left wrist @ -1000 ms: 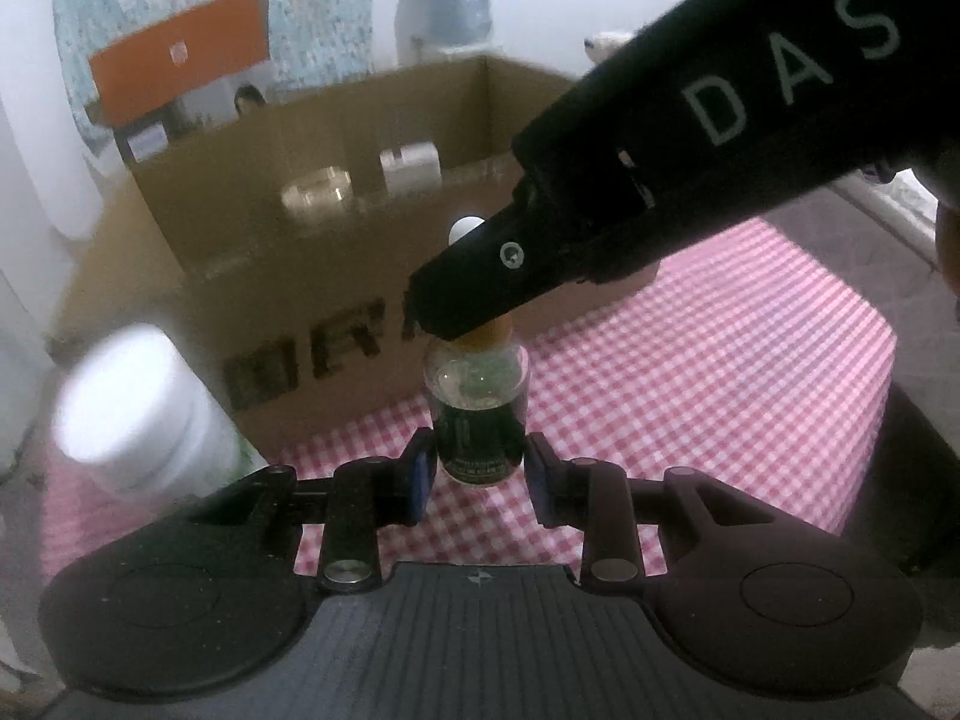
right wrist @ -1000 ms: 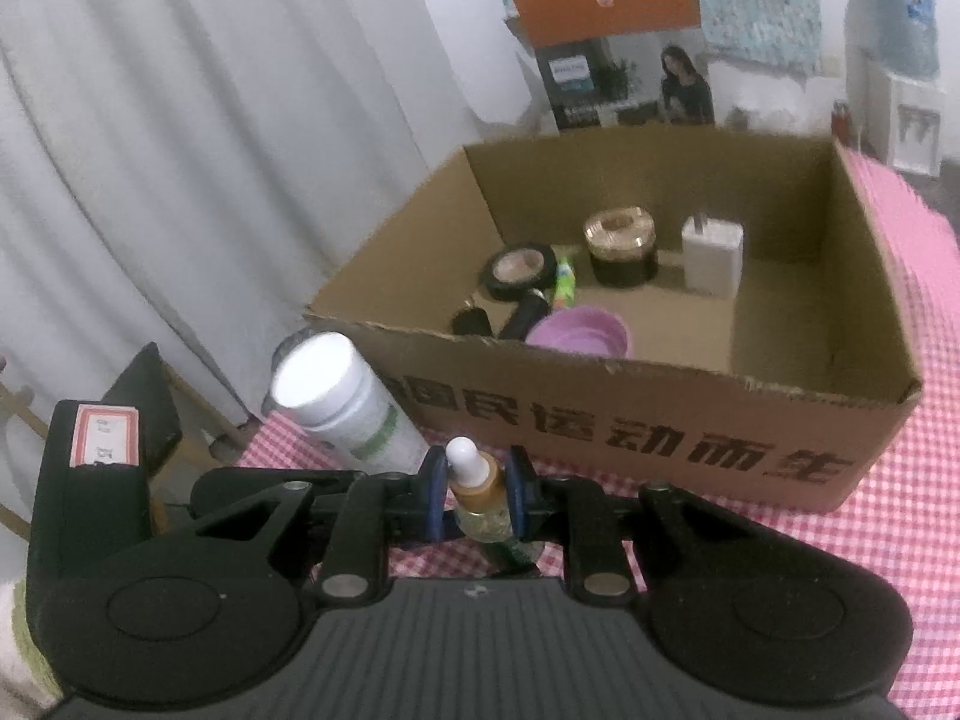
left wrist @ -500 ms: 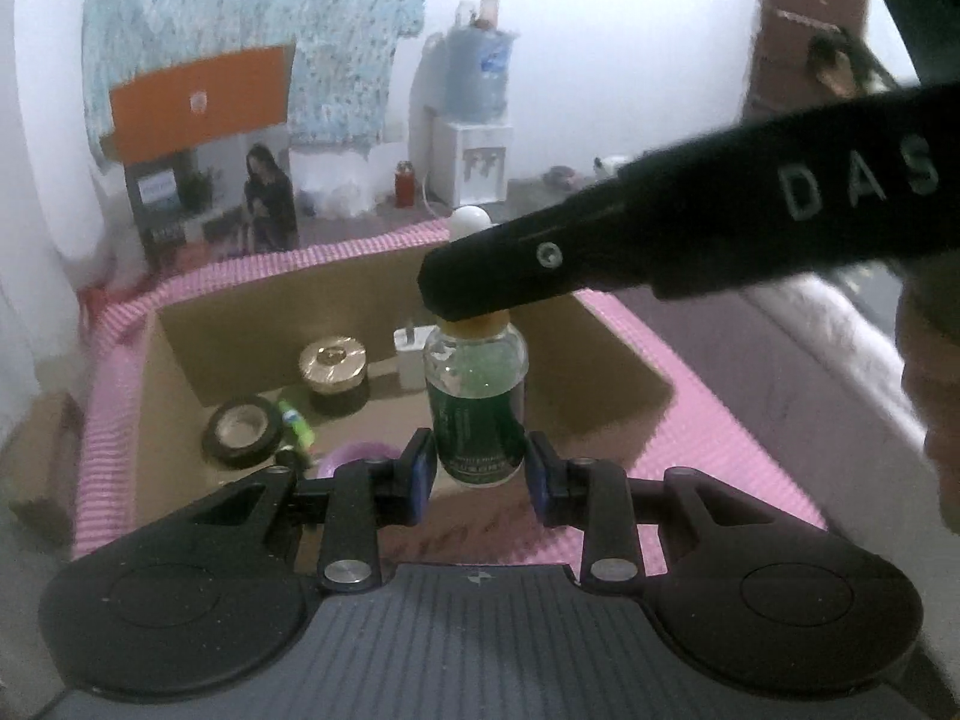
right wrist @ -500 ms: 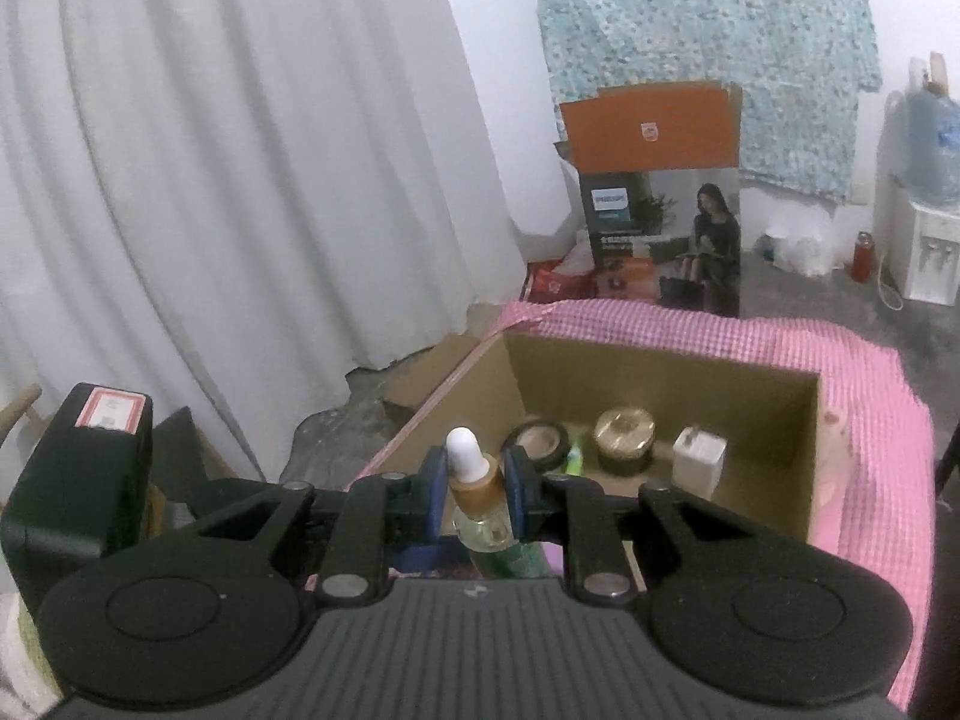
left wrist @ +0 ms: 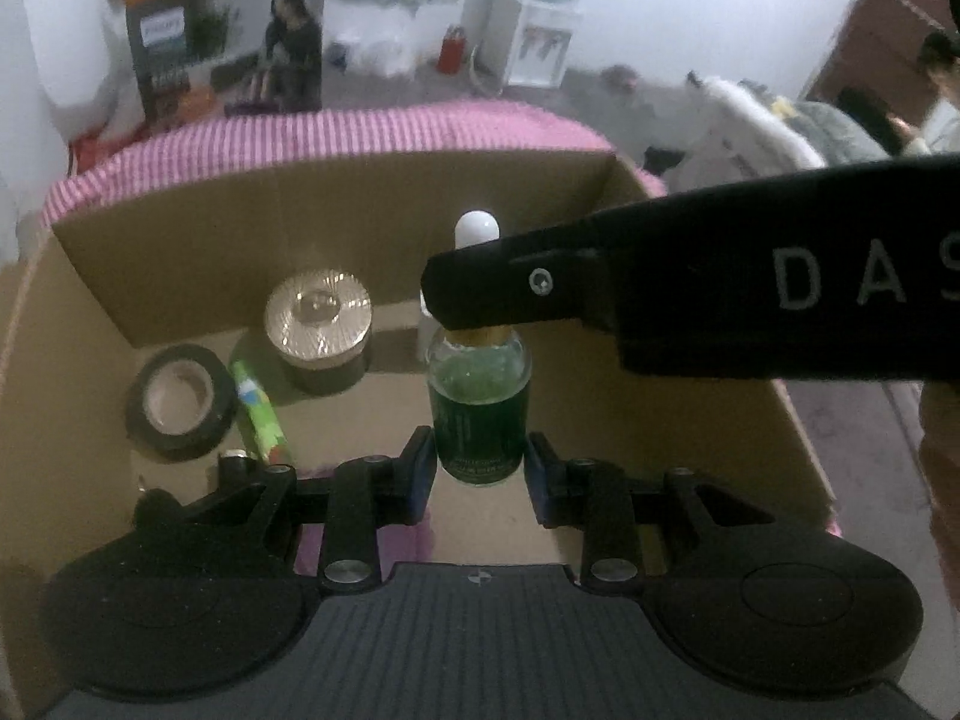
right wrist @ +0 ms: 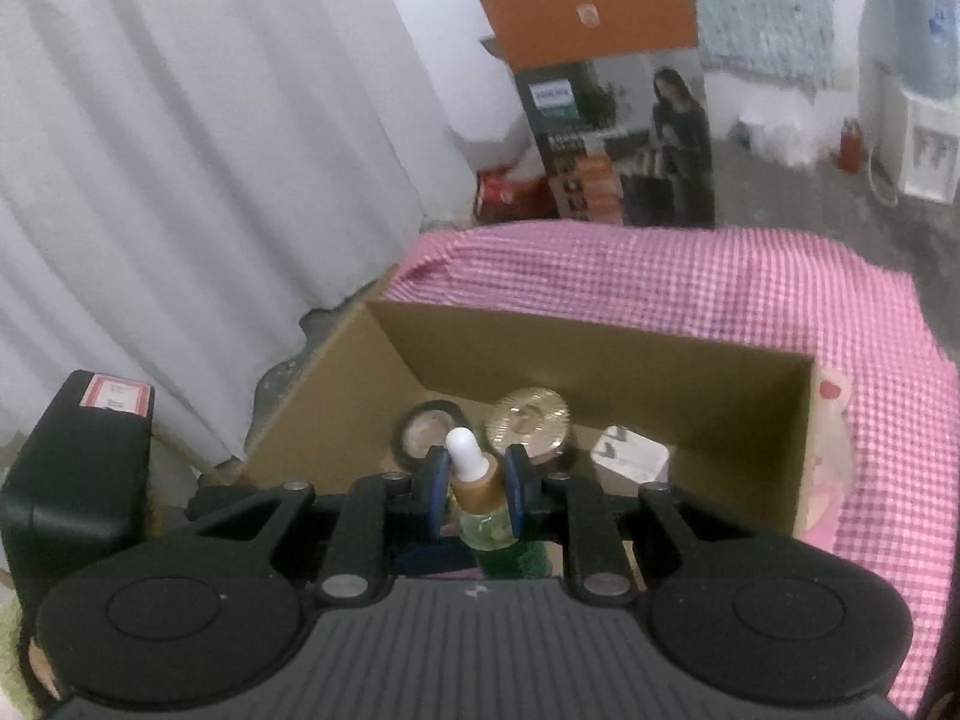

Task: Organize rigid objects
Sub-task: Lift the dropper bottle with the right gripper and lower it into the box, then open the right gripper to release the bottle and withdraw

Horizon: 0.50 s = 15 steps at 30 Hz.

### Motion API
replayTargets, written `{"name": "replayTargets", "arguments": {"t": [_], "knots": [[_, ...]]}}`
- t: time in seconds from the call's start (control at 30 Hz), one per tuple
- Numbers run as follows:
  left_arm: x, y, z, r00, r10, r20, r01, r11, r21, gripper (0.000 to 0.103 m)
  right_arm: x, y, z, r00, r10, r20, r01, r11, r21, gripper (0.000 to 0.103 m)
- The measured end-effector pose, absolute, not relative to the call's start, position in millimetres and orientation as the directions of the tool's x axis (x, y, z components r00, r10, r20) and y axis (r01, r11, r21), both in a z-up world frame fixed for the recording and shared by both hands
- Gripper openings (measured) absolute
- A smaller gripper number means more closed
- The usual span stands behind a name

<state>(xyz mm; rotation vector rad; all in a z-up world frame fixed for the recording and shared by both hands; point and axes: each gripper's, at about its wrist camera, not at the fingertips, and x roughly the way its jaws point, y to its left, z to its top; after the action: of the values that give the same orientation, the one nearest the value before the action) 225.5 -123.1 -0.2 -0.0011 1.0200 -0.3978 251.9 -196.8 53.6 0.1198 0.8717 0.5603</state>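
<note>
We hold dropper bottle point(left wrist: 480, 402) upright over open cardboard box point(left wrist: 240, 228), both grippers clamped on it. Left gripper point(left wrist: 478, 468) pinches green glass body; right gripper point(right wrist: 476, 483) pinches gold collar under white bulb. Inside box, at 10 o'clock from bottle: gold-lidded jar point(left wrist: 318, 318), black tape roll point(left wrist: 180, 399), green tube point(left wrist: 261, 420). White charger point(right wrist: 630, 453) at our 2 o'clock, right wrist view. Box sits on pink checked cloth point(right wrist: 720, 288).

You see a green-filled glass dropper bottle point(left wrist: 479, 402) with white bulb, a brown cardboard box point(left wrist: 360, 210), pink-and-white checked cloth point(right wrist: 690, 282).
</note>
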Motion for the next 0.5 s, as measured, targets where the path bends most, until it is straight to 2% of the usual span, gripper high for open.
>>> {"name": "replayTargets", "arguments": {"t": [0.23, 0.3, 0.5], "knots": [[236, -124, -5, 0.438, -0.301, -0.847, 0.298, 0.937, -0.179, 0.031, 270, -202, 38, 0.495, 0.503, -0.709, -0.406, 0.855, 0.323, 0.02], [237, -124, -6, 0.433, -0.308, -0.847, 0.297, 0.936, -0.188, 0.031, 271, -202, 35, 0.494, 0.498, -0.713, -0.407, 0.857, 0.317, 0.013], [239, -127, -10, 0.434, -0.298, -0.85, 0.299, 0.938, -0.176, 0.034, 271, -203, 34, 0.495, 0.501, -0.71, -0.413, 0.855, 0.315, 0.012]]}}
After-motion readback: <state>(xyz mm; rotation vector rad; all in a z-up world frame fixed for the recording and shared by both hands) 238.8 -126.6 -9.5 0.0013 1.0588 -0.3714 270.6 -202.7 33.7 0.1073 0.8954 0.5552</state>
